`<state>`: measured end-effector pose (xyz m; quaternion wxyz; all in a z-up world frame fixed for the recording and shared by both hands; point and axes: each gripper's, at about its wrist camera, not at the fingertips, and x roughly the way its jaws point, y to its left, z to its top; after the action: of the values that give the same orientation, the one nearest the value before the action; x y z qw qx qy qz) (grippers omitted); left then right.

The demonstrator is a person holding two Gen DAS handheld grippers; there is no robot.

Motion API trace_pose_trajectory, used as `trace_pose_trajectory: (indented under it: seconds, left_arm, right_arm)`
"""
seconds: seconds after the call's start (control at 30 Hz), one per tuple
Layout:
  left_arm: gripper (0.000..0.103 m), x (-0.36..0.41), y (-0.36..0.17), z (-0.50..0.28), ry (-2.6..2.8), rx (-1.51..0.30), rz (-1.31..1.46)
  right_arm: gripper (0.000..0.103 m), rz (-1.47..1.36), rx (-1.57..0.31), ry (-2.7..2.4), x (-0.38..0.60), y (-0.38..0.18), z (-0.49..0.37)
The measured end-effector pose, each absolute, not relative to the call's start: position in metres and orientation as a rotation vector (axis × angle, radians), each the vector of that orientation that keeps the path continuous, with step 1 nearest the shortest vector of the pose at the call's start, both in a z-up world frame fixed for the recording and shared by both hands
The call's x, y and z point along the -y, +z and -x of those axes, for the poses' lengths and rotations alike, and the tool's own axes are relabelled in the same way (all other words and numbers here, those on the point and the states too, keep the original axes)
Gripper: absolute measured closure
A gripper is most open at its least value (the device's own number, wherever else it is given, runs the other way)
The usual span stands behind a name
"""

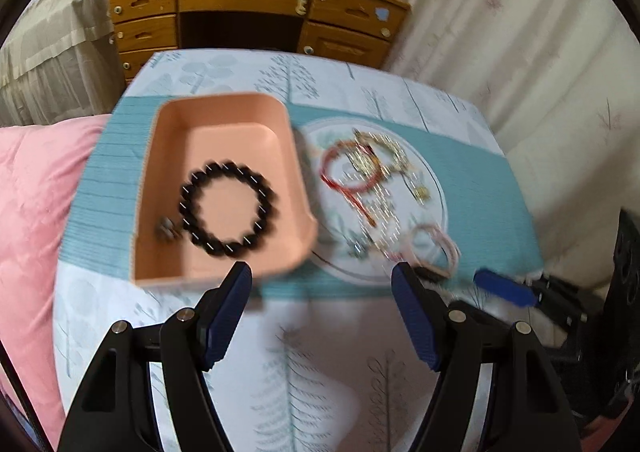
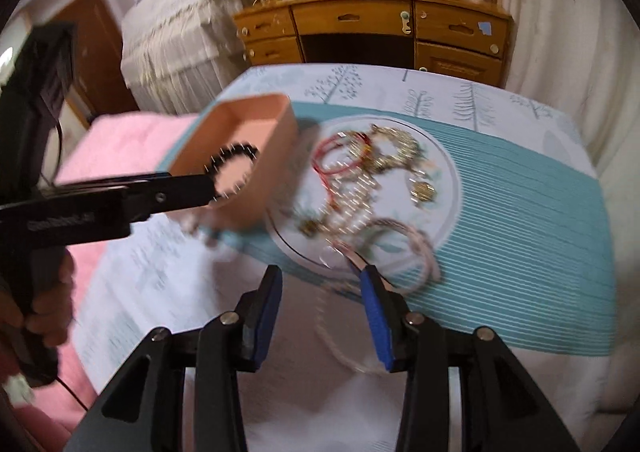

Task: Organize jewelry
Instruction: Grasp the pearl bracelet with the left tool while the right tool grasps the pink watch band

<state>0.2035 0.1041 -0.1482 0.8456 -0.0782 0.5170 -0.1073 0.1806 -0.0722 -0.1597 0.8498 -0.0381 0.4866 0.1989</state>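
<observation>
**Both claws spread and empty over the bed, jewelry split between tray and plate**

We take the pink tray as our landmark. It sits on a teal striped cloth on the bed.

- Inside the tray: we see a black bead bracelet flat on the floor, and a small dark piece just beside it toward the tray's left wall. Too blurred to say what that piece is.
- Just right of the tray: a round clear plate, its edge close to the tray wall; we cannot tell if they touch. On it lies a tangle: a red cord bracelet, gold chain pieces, a pale pink loop at the near edge.
- Left gripper: jaws spread wide, nothing between them, hovering at the tray's near right corner, above the cloth.
- Right gripper: jaws partly spread, nothing pinched. It hangs at the plate's near rim, to the right of the tray. The pale loop lies just beyond the right fingertip; we cannot confirm contact because of motion blur.
- In the right wrist view the left gripper's finger crosses in front of the tray, with a hand on its grip.
- Beyond the tray: a wooden desk.
- Left of the tray: a pink quilt.
</observation>
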Motion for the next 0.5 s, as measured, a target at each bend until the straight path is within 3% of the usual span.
trace_pose_trajectory:
  seconds: [0.37,0.5]
  left_arm:
    - [0.034,-0.034,-0.177,-0.18,-0.271,-1.15,0.065]
    - [0.051,-0.016,-0.19,-0.181,-0.259,-1.166,0.075]
  right_arm:
    - [0.062,0.457,-0.933,0.475,0.097,-0.171,-0.17]
    - [0.062,0.584,-0.865,0.552,0.102,-0.176,-0.168]
